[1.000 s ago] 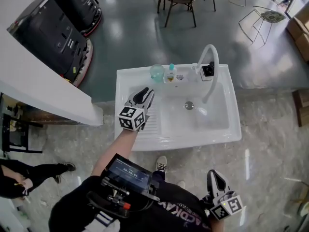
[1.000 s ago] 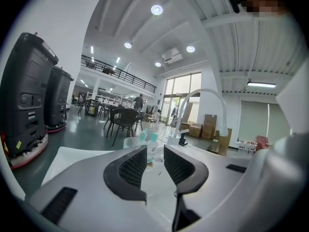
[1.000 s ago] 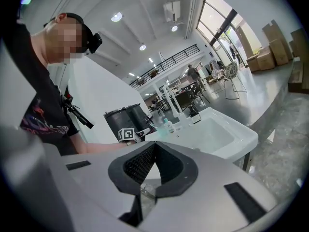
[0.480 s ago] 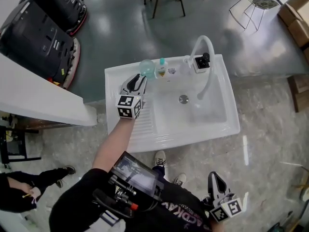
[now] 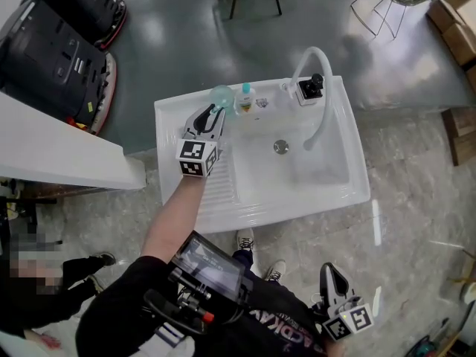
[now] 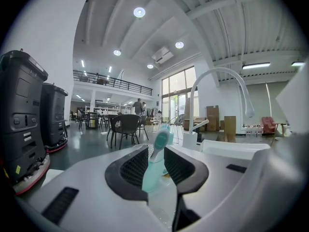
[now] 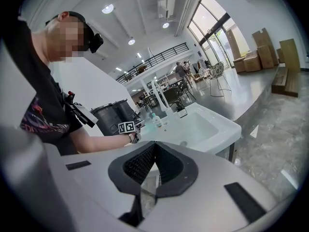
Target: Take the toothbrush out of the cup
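A translucent teal cup (image 5: 222, 95) stands on the back ledge of the white sink (image 5: 358, 171). My left gripper (image 5: 211, 112) reaches it from the front. In the left gripper view a teal toothbrush (image 6: 160, 139) stands upright between the jaws of the left gripper (image 6: 154, 153), its head above the fingertips and its handle filling the gap. The cup's glassy body shows blurred below. My right gripper (image 5: 332, 274) hangs low beside the person's body, far from the sink, its jaws together with nothing in them (image 7: 155, 147).
A small bottle (image 5: 244, 99) stands right beside the cup. The white curved faucet (image 5: 318, 59) with its black handle rises at the sink's back right. Black floor-cleaning machines (image 5: 56, 43) stand at the far left, chairs behind the sink.
My left gripper has moved forward across the drainboard up to the cup, and the toothbrush now sits between its jaws. The right gripper has stayed low.
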`<move>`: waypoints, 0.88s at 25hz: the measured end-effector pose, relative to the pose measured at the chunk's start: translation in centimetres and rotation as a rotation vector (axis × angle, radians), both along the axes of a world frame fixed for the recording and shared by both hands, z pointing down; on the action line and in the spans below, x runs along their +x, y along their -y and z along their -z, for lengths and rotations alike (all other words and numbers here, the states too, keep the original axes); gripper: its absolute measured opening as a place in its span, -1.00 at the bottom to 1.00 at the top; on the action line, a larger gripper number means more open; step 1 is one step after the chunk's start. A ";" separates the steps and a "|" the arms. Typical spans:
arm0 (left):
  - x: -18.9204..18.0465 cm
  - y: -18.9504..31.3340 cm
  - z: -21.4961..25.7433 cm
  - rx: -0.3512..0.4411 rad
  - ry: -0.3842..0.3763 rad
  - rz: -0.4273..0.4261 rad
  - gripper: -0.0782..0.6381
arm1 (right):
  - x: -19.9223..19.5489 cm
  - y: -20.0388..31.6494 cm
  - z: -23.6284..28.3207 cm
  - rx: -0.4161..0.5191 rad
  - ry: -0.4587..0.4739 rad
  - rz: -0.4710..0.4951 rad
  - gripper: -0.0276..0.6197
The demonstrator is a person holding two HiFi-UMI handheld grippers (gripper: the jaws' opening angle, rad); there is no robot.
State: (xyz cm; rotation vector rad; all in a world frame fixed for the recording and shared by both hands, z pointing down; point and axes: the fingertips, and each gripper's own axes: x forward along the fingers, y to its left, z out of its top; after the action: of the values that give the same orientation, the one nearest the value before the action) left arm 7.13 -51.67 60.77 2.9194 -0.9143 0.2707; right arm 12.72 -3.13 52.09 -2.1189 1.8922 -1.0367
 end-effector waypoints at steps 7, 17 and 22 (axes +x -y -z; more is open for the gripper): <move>0.2 0.6 0.3 0.010 -0.005 0.008 -0.59 | 0.2 0.1 -0.3 -0.006 0.011 -0.001 -0.89; 0.7 1.5 1.6 0.038 -0.018 0.011 -0.68 | 0.7 0.3 -0.6 -0.002 0.027 -0.012 -0.89; 0.9 2.0 2.1 0.038 -0.022 0.007 -0.68 | 0.8 0.5 -0.6 -0.004 0.029 -0.011 -0.89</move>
State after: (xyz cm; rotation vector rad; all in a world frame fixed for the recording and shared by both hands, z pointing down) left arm 8.03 -53.71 58.67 2.9467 -0.9372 0.2220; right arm 13.53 -3.65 52.70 -2.1023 1.8650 -1.0638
